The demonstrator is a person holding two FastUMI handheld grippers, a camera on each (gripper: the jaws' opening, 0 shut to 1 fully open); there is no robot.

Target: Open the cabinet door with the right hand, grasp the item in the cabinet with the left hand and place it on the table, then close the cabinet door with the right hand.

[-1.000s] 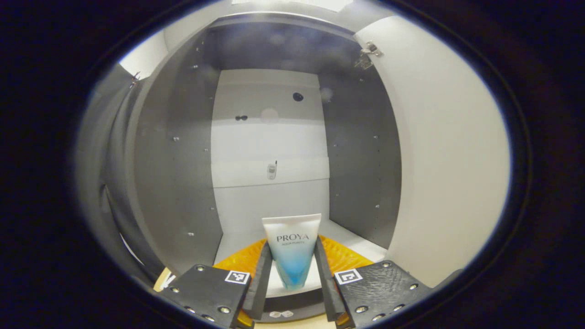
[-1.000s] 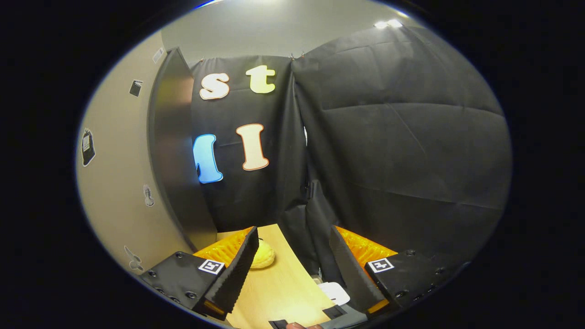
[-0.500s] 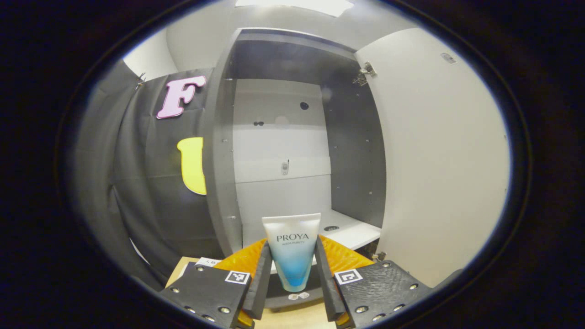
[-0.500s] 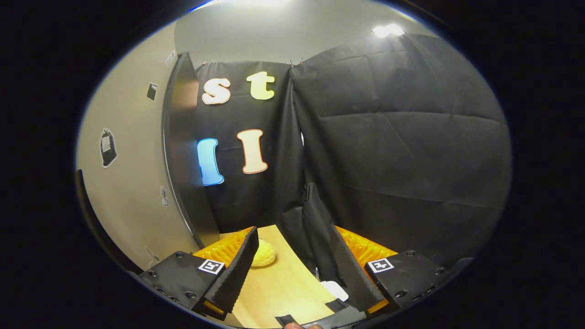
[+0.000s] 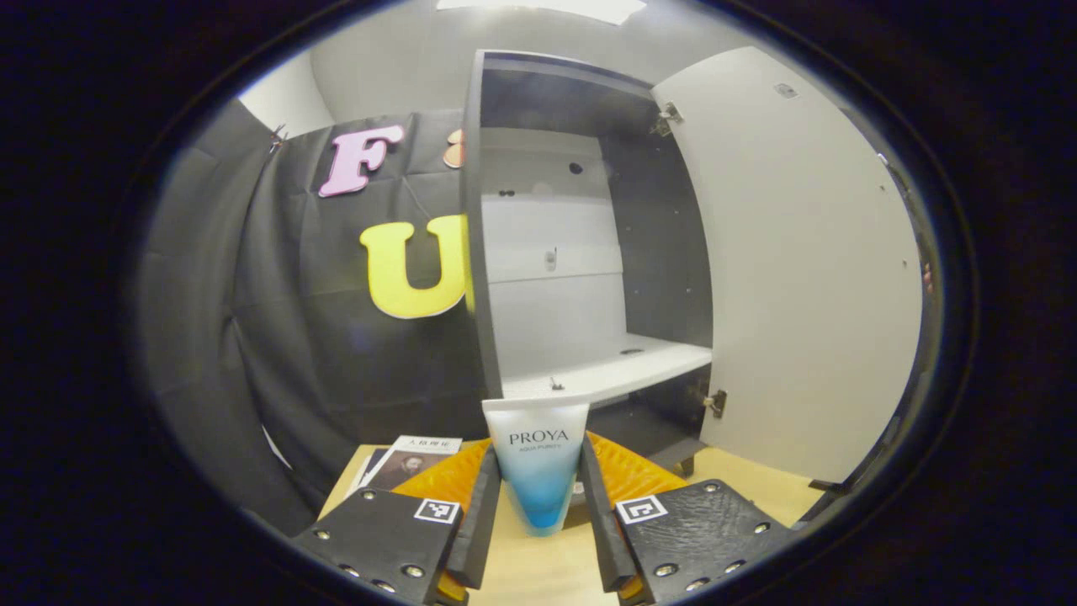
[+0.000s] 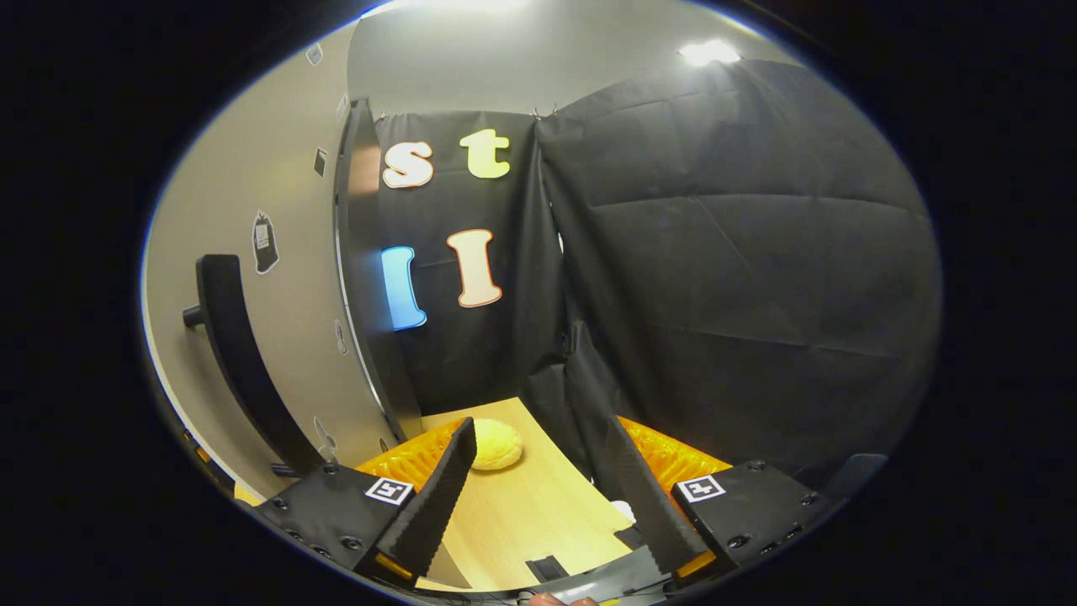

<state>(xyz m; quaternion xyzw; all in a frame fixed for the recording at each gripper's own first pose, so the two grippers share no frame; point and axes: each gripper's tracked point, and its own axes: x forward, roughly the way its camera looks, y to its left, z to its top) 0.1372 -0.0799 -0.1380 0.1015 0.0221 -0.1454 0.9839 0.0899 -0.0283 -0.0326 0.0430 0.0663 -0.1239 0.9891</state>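
Two fingers of the left gripper [image 5: 538,513] press the flanks of a white-and-blue tube [image 5: 538,467], held upright at bottom centre of the left gripper view, flat crimped end up and long axis pointing straight up out of the jaws. The tube is clear of the cabinet [image 5: 589,252], whose bare white shelf [image 5: 606,370] sits just behind and above it, and it hangs over the pale wooden table [image 5: 547,572] showing between and below the fingers. A booklet [image 5: 404,459] lies on the table at lower left. The cabinet door [image 5: 799,269] stands swung wide at the right of the frame. In the right gripper view, the right gripper [image 6: 538,497] holds nothing, its jaws spread wide at bottom centre over the tabletop, with the door's dark handle [image 6: 240,353] at the left edge and a yellow bun-like object [image 6: 495,443] just beyond its fingers. The set-down looks to hinge on straight-down travel: table directly beneath the tube, with the left gripper the one placed to do it.
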